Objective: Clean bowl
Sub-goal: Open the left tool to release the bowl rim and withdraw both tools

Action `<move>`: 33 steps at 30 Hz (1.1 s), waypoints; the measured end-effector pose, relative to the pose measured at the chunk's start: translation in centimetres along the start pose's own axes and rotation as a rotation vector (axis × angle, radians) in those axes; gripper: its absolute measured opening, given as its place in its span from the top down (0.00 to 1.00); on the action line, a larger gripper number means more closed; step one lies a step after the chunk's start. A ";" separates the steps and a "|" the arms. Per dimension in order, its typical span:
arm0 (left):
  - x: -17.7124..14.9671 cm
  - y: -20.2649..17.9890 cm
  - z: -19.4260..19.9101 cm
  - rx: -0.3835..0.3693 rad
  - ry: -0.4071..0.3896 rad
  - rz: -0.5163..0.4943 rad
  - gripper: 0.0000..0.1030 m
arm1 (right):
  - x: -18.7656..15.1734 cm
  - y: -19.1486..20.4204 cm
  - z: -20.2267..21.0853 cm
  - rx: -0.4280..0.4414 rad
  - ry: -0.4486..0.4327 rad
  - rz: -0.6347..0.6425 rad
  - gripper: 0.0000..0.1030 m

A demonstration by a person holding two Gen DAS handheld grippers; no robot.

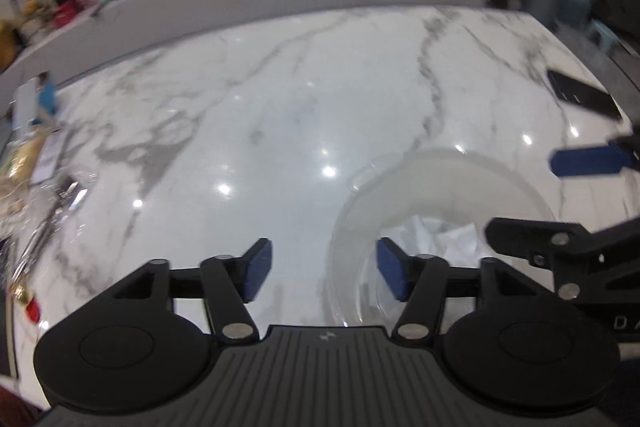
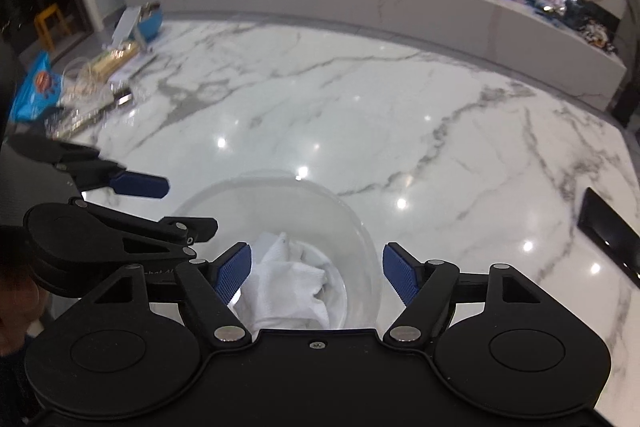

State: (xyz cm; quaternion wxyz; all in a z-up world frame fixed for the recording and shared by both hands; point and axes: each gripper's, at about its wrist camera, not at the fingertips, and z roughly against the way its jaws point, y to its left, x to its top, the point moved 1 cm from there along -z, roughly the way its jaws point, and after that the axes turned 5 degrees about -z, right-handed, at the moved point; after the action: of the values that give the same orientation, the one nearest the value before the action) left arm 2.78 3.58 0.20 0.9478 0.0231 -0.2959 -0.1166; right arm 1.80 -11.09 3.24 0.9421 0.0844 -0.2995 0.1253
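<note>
Across nearly the whole of both views spreads a white marble table [image 2: 360, 99] veined with grey, glossy enough to catch round spots of ceiling light. Low in the centre of the right wrist view sits the clear bowl [image 2: 280, 211], and in the left wrist view it lies toward the lower right [image 1: 400, 195], blurred there. Inside it, on the bottom, is a crumpled white cloth [image 2: 288, 279], loose and touched by nothing.

Over the bowl's near side hangs the right gripper [image 2: 316, 275], its jaws spread wide with the cloth showing in the gap between the blue pads, which grip nothing. Next to it, at the bowl's left side, the left gripper [image 1: 324, 269] is likewise wide open and empty; in its own view one pad [image 1: 390, 273] overlaps the bowl's rim while the other stands over bare marble. Whether that pad touches the rim I cannot tell.

At the right edge of the table lies a dark flat phone [image 2: 608, 231]. In the upper left of the right wrist view is a heap of clutter [image 2: 92, 83], with a blue packet [image 2: 38, 91] beside it.
</note>
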 end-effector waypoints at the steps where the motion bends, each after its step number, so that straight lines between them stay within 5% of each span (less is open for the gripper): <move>1: -0.1 0.0 0.5 0.022 -0.012 0.019 0.35 | -0.1 0.0 0.3 -0.011 -0.011 -0.008 0.31; 4: -0.6 0.0 1.8 0.047 -0.021 0.048 0.30 | -0.7 0.3 1.3 -0.046 -0.040 -0.043 0.28; 7: -1.6 -0.3 2.8 0.085 -0.023 0.069 0.27 | -1.7 0.6 2.3 -0.082 -0.068 -0.086 0.11; 14: -3.6 -0.6 3.8 0.105 0.012 0.140 0.27 | -4.1 0.7 3.4 -0.129 -0.102 -0.184 0.11; 33: -6.0 -2.1 5.4 0.132 -0.002 0.131 0.27 | -6.9 0.8 5.1 -0.168 -0.143 -0.255 0.11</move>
State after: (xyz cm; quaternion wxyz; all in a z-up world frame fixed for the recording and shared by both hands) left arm -5.48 3.05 1.10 0.9495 0.0659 -0.3049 -0.0345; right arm -6.61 -12.82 3.43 0.9304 0.0513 -0.3618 -0.0273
